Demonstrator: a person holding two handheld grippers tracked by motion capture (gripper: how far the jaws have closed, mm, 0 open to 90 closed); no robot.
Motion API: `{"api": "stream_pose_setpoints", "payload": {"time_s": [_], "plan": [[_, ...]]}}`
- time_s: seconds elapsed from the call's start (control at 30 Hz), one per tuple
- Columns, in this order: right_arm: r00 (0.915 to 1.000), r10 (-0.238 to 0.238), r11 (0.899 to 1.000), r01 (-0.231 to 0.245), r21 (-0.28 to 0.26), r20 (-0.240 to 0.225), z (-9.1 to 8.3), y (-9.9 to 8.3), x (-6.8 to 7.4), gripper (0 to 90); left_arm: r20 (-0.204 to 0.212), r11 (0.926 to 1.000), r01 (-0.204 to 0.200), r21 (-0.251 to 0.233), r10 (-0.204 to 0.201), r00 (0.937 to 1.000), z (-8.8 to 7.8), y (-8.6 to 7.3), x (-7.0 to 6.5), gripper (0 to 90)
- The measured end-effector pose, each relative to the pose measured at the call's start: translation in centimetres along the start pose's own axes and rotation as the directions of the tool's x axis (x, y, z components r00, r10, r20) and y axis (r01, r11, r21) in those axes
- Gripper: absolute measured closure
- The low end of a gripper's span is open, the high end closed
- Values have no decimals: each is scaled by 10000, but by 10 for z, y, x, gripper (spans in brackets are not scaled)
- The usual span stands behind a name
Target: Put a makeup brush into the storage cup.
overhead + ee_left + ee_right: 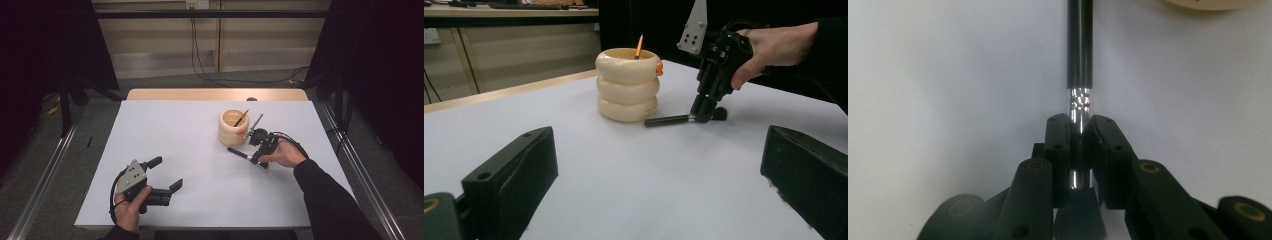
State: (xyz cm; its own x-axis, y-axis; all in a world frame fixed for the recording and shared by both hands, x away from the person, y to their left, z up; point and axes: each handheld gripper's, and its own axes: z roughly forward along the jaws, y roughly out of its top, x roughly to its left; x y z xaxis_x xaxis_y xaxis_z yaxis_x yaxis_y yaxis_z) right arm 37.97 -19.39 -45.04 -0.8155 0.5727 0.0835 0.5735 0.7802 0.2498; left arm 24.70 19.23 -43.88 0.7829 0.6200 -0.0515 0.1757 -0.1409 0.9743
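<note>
The left gripper [162,176] rested at the near left of the table [200,150], its fingers [509,175] spread wide with nothing between them, well apart from the work.

Farther on and to the right, the right gripper [256,157] pointed down at the table, and its fingers [1060,135] were pressed together on a brush [1080,45], pinching the shiny metal collar just behind the black handle. The brush lay flat on the table. In the right gripper view its long axis ran straight away from the fingers, with the bristle end tucked back between them; from above, the handle [239,152] pointed left and slightly away, toward the base of the cup [233,127].

The cup, a cream holder of three stacked rings, stood just beyond the brush, near but apart from the handle tip. Other brushes [241,117] already leaned inside it.

The coming move likely turned on that axis: the brush lay level while the cup's mouth faced up, so the right hand, much the nearer, would probably need to lift and tip the handle before lowering it in.
</note>
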Motion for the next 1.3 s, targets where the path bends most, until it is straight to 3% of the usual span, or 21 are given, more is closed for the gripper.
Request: {"api": "stream_pose_setpoints", "payload": {"time_s": [0.3,0.33,0.4,0.53,0.6,0.8,1.07,1.3], "plan": [[9998,53,9999,-55,-94,-176,-2,-4,-2,785,-41,10000,61,-40,-61,10000,0,0,-1,18],[9995,228,9997,-230,-86,-197,-2,-5,0,785,45,10000,59,-57,-59,10000,1,0,0,18],[9996,35,9996,-43,-266,-289,-2,-7,-1,785,-31,10000,15,-10,-15,10000,0,0,-1,18],[9995,111,9989,-125,-463,-302,-7,-9,0,785,-23,9999,-85,85,86,10000,0,0,0,18],[9994,-15,9985,-4,-556,-348,-9,-10,2,784,-36,10000,67,-33,-67,10000,0,0,-1,18],[9988,233,9953,-272,-924,-426,-12,-16,5,785,40,10000,26,-8,-26,10000,0,0,0,18],[9991,196,9866,-256,-1611,-384,-24,-25,10,785,77,10000,-62,53,62,10000,1,0,-1,18],[9985,268,9711,-375,-2358,-484,-29,-30,13,785,-26,10000,60,-33,-60,10000,0,0,-1,18]]}}
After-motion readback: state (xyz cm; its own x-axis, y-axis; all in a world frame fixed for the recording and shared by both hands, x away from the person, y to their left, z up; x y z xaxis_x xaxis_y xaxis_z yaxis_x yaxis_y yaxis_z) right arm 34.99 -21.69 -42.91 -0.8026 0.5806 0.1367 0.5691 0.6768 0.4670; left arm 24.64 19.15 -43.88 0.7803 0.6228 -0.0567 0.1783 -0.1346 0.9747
